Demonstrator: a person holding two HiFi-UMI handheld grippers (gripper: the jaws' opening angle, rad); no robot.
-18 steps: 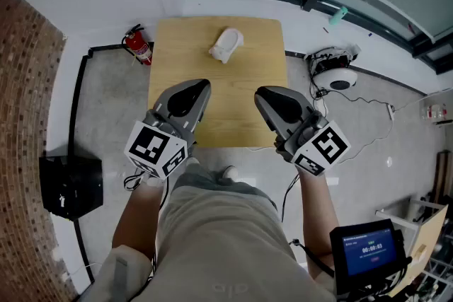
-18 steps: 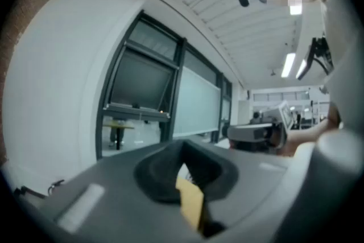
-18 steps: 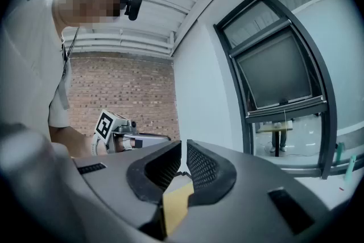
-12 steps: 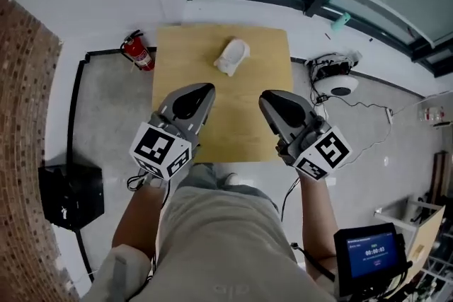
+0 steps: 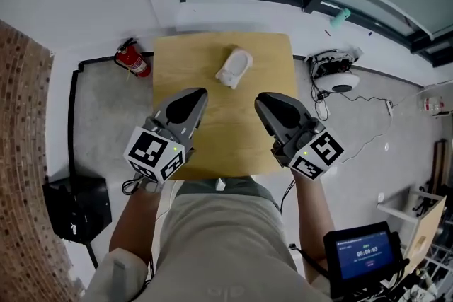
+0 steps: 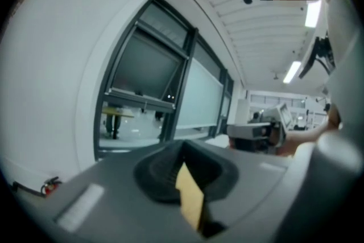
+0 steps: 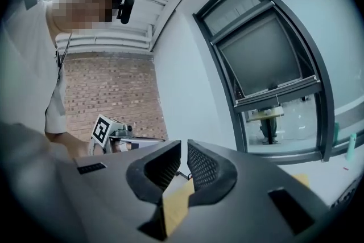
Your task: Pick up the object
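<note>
Centrally in the head view stands a square wooden table [image 5: 226,134]. Its near edge is partly covered by the two grippers and by the person's body. A black box [image 5: 78,207] sits on the floor to the left of the table's near corner.

The left gripper [image 5: 195,94] hovers over the near left part of the table. Its jaws are closed together with nothing between them. The right gripper [image 5: 265,101] hovers over the near right part. Its jaws are also closed and empty, with only a thin slit between the pads. Both gripper views face the wall and windows, and only a sliver of the tabletop shows past the jaws.

A screen [image 5: 362,256] sits to the right of the table's near side, its lower edge cut off.

A red fire extinguisher [image 5: 134,60] lies beside the table's far left corner.

The object [image 5: 234,68] is white and rests on the far half of the table, well apart from both grippers. What it is cannot be made out.
</note>
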